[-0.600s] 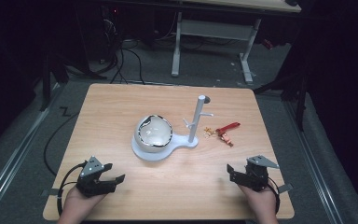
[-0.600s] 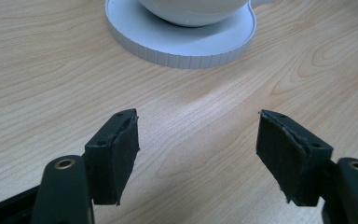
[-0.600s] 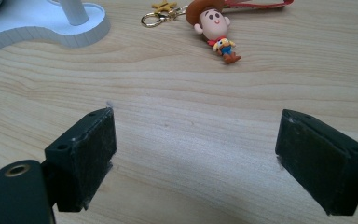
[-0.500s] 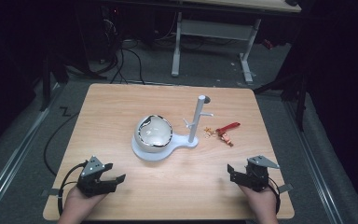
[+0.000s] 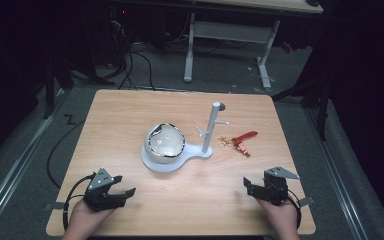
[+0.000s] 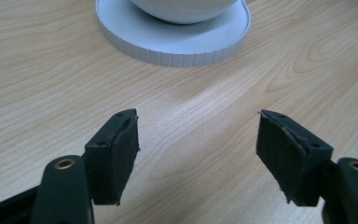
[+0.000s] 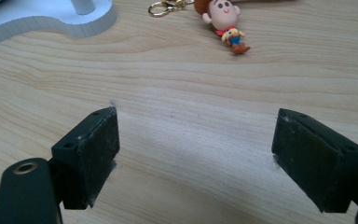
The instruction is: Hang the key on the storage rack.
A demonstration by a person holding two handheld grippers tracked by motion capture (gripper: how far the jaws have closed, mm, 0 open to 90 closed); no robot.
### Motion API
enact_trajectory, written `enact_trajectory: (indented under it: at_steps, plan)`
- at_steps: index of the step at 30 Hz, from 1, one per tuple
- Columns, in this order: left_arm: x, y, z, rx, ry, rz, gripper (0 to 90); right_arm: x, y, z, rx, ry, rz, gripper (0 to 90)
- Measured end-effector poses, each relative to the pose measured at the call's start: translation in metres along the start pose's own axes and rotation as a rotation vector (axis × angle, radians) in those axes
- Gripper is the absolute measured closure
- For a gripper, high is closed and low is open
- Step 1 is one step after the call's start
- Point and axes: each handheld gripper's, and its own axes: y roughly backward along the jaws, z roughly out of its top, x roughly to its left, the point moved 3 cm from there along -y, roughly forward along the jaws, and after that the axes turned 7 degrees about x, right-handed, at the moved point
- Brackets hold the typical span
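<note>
Nothing is done yet, as far as I can tell. I hold my left gripper (image 5: 111, 192) low at the near left of the worktop (image 5: 130, 115), and my right gripper (image 5: 266, 187) low at the near right. Both sets of jaws are spread wide with nothing between them, just bare wood. No one told me the job, so I am guessing. The little keychain (image 5: 240, 141) lies flat on the worktop, just to the right of the white stand (image 5: 207, 131). The stand has a tall post with small pegs, and a round white bowl (image 5: 166, 144) sits on its base. I think the keychain is meant to hang on a peg, and it is not on one, so the whole job is left. The keychain is long and thin. In the high view its red strap points away and to the right, and its gold ring end (image 7: 164, 6) points left at the stand. In my right gripper view the little doll (image 7: 225, 19) lies with its head up and its feet nearer to me.
</note>
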Motion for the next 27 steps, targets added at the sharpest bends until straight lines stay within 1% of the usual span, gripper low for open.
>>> enact_trajectory:
  at_steps: [2, 6, 7, 8, 9, 10, 11, 12, 15, 19, 20, 21, 22, 23, 24, 25, 27]
  plan:
    - [0.0, 0.001, -0.001, -0.003, 0.003, 0.003, 30.2, 0.003, 0.0, 0.001, -0.003, 0.016, 0.007, 15.4]
    - [0.0, 0.002, -0.001, -0.004, 0.002, 0.006, 30.2, 0.005, -0.001, 0.002, 0.001, 0.024, 0.017, 15.4]
    - [0.0, 0.003, -0.001, -0.007, 0.004, 0.009, 30.1, 0.006, -0.001, 0.002, 0.012, 0.026, 0.04, 18.2]
    - [0.0, 0.003, -0.001, -0.007, 0.004, 0.009, 30.2, 0.006, -0.001, 0.002, 0.012, 0.026, 0.04, 18.2]
    - [0.0, 0.005, -0.001, -0.008, 0.005, 0.009, 30.2, 0.008, 0.0, 0.003, 0.007, 0.057, 0.049, 17.5]
    - [0.0, 0.005, -0.001, -0.008, 0.005, 0.009, 30.2, 0.008, 0.0, 0.003, 0.007, 0.057, 0.049, 17.5]
    - [0.0, 0.005, -0.001, -0.007, 0.001, 0.01, 30.2, 0.009, 0.0, 0.004, 0.004, 0.071, 0.044, 15.7]
    - [0.0, 0.006, 0.0, -0.009, 0.001, 0.011, 30.2, 0.011, -0.003, 0.004, 0.021, 0.082, 0.044, 14.8]
    - [0.0, 0.006, 0.0, -0.01, -0.001, 0.007, 30.1, 0.013, -0.005, 0.005, 0.036, 0.091, 0.034, 14.7]
    - [-0.001, 0.005, 0.0, -0.003, -0.006, 0.006, 30.2, 0.017, -0.008, 0.008, 0.041, 0.1, 0.045, 12.2]
    - [-0.002, 0.005, 0.0, -0.002, -0.008, 0.006, 30.2, 0.016, -0.013, 0.013, 0.061, 0.097, 0.053, 11.2]
    - [-0.002, 0.005, 0.0, -0.001, -0.01, 0.006, 30.2, 0.016, -0.013, 0.013, 0.061, 0.097, 0.053, 11.2]
    - [-0.003, 0.005, 0.0, -0.001, -0.017, 0.006, 30.2, 0.015, -0.018, 0.017, 0.089, 0.103, 0.044, 10.2]
    - [-0.003, 0.005, 0.0, -0.001, -0.017, 0.006, 30.1, 0.015, -0.018, 0.017, 0.089, 0.103, 0.044, 10.2]
    - [-0.002, 0.004, 0.0, 0.003, -0.018, 0.002, 30.2, 0.01, -0.023, 0.027, 0.106, 0.102, 0.042, 11.9]
    - [-0.002, 0.004, 0.0, 0.003, -0.018, 0.002, 30.1, 0.01, -0.023, 0.027, 0.106, 0.102, 0.042, 11.9]
    - [-0.002, 0.004, 0.0, 0.004, -0.017, -0.004, 30.2, 0.006, -0.029, 0.038, 0.125, 0.11, 0.042, 14.6]
